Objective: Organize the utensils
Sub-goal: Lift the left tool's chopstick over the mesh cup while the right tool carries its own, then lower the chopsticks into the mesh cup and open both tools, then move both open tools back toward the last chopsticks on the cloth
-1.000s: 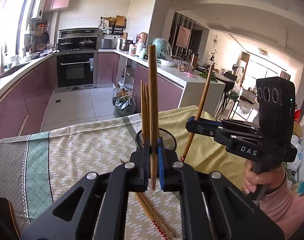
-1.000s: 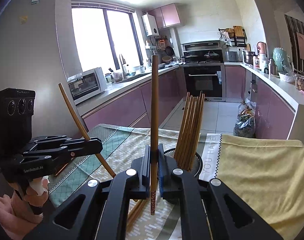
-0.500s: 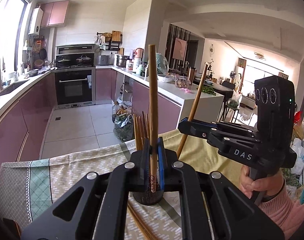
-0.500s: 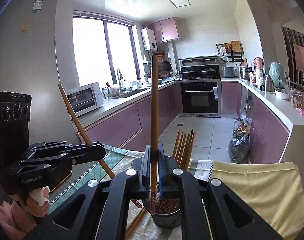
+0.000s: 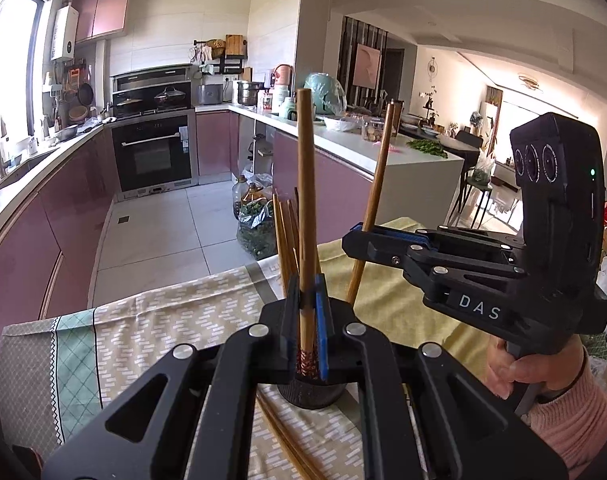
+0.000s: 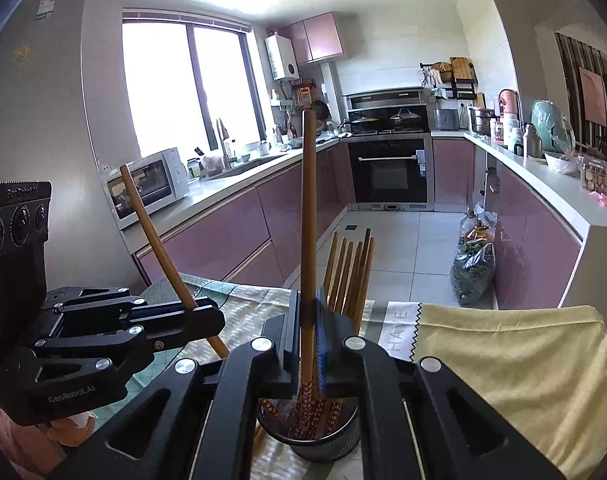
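on the left we see the table (image 5: 115, 320) under a patterned cloth with a green-checked band, purple kitchen cabinets and a black oven (image 5: 153, 156) far behind it. near the table's middle stands the dark mesh holder (image 6: 309, 430), a round cup already carrying a bundle of wooden chopsticks (image 6: 349, 276) that lean to the right, their patterned red tips down inside it. a few loose chopsticks (image 5: 287, 444) lie flat on the cloth just left of the holder, partly hidden by the black linkage.

our left hand-held gripper (image 5: 306, 320) is clamped tight on a single upright chopstick (image 5: 304, 200), blue pads pressing both sides and the decorated tip hanging just below the jaws, above the holder in this view; whether it touches the holder we cannot tell. to its right, our right hand-held gripper (image 6: 310, 340) is likewise closed fully on its own chopstick (image 6: 308, 216), held nearly upright with its red tip dipping into the holder's mouth beside the bundle. each gripper shows in the other's view, side on, with its stick slanting up from the jaws.

further right the cloth turns plain yellow (image 6: 503, 360), and a person's hand (image 5: 535, 368) in a pink sleeve grips the right tool's handle.
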`<state>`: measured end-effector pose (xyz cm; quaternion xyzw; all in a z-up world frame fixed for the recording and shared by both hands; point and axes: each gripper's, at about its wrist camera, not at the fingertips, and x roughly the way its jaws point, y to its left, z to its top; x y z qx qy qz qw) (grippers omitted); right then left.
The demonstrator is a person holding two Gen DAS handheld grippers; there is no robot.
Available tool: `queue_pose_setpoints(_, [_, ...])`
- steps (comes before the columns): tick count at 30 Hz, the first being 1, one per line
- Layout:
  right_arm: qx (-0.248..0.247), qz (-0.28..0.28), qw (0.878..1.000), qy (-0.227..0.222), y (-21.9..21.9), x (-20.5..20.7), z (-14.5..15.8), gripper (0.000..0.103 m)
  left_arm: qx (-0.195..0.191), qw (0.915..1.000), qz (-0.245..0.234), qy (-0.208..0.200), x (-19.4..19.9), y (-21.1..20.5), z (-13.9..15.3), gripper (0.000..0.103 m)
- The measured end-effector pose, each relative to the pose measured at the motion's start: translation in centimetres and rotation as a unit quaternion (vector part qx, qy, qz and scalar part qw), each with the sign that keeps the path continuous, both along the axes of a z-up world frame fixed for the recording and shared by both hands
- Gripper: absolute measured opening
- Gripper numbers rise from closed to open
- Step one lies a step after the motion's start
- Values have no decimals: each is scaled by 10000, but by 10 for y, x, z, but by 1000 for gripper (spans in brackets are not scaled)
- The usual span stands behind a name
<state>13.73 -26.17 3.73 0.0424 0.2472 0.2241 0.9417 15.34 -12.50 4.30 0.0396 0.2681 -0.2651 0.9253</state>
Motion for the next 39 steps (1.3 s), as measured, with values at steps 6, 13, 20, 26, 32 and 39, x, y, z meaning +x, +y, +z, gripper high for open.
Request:
queue_pose_setpoints(6, [-56,131,9992,374,8,10,-18,6,322,9991,-118,244,11,-6,-17,8])
queue_pose_setpoints(13, [-79,172,9968,774,12,25,-36,6,581,9962,-301,572,28,-15,-32,8])
queue_pose_setpoints(20, [-36,81,9963,850,9,34,-37,7,556,9954,-259,740,47,-16,-37,8])
queue_pose_setpoints(26, [92,12,9960,894,8,35,-39,9,435,9957,-184,797,55,-13,-40,13])
queue_pose_setpoints(32, [124,35,9963,849,5,28,-38,13,302,9960,-115,831,53,-2,-47,16])
queue_pose_setpoints(39, [108,200,9971,723,6,8,-36,28,196,9981,112,578,32,18,-54,22])
